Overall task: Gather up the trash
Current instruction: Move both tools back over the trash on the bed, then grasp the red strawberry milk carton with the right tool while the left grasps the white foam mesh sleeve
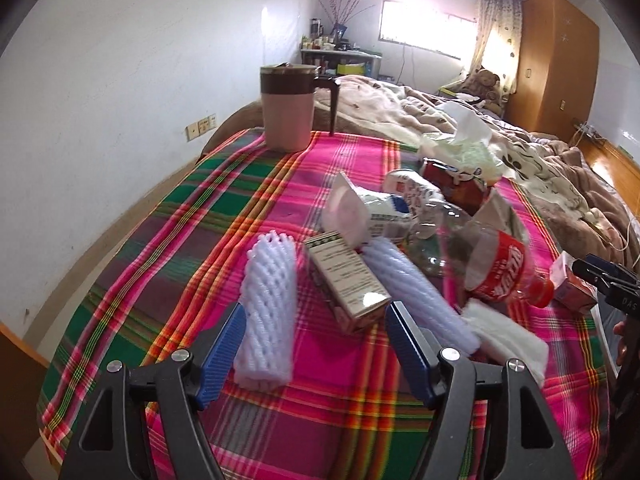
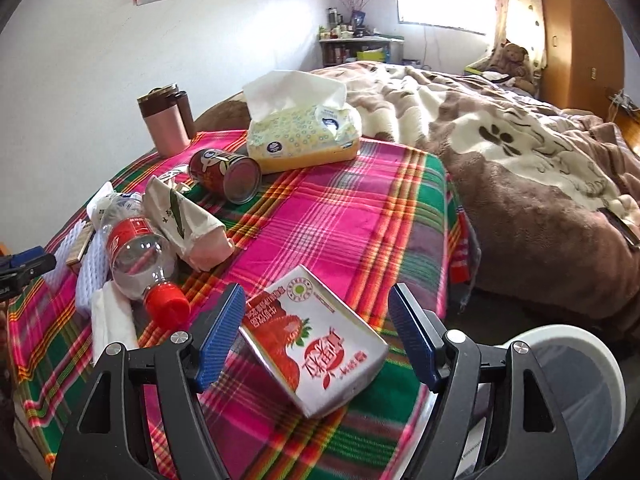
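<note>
Strawberry carton (image 2: 316,344) between open right hand-held gripper (image 2: 316,312) jaws (untouched), plaid cloth (image 2: 340,216) beneath

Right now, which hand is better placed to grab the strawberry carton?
Right. The strawberry carton lies between the open right tool's fingers; the left tool faces the foam net and small box.

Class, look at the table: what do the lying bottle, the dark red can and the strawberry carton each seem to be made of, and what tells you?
Bottle: clear plastic, glossy; you see through it, and it has a red screw cap.
Can: metal, likely; its bare end is silvery and shiny.
Strawberry carton: coated card, probably; sharp folded edges, printed faces with a slight sheen.
</note>
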Motion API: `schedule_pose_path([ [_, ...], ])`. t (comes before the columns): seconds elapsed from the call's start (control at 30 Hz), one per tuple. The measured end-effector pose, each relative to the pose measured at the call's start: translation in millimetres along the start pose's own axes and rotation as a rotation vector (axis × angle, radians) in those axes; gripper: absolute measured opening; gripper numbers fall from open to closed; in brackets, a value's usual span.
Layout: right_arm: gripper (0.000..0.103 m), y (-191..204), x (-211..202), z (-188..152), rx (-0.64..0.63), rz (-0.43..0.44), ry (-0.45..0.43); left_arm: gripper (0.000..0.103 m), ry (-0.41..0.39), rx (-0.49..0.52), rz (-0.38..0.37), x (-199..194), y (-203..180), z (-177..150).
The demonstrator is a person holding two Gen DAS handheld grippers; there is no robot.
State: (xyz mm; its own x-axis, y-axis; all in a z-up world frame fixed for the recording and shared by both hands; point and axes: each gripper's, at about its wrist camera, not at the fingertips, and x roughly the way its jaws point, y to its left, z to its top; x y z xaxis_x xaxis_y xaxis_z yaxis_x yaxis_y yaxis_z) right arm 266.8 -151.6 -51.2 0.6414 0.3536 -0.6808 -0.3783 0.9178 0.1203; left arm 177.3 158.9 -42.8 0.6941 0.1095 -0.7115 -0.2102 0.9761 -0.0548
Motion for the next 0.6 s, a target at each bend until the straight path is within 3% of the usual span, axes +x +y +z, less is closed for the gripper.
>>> schedule_pose_path([
  [0.17,0.075,6,5,-2,-0.048,0.055,0.049,0.072,0.039,-0.004,0.019,15,10,-1],
  [0.33,0.075,20,2,-13,-0.081,0.052,0.091,0.072,0.058,-0.022,0.020,25,19,-2],
  [0.6,0.075,40,-3,-25,-0.039,0.083,0.116,0.072,0.069,-0.044,0.043,36,31,-2],
])
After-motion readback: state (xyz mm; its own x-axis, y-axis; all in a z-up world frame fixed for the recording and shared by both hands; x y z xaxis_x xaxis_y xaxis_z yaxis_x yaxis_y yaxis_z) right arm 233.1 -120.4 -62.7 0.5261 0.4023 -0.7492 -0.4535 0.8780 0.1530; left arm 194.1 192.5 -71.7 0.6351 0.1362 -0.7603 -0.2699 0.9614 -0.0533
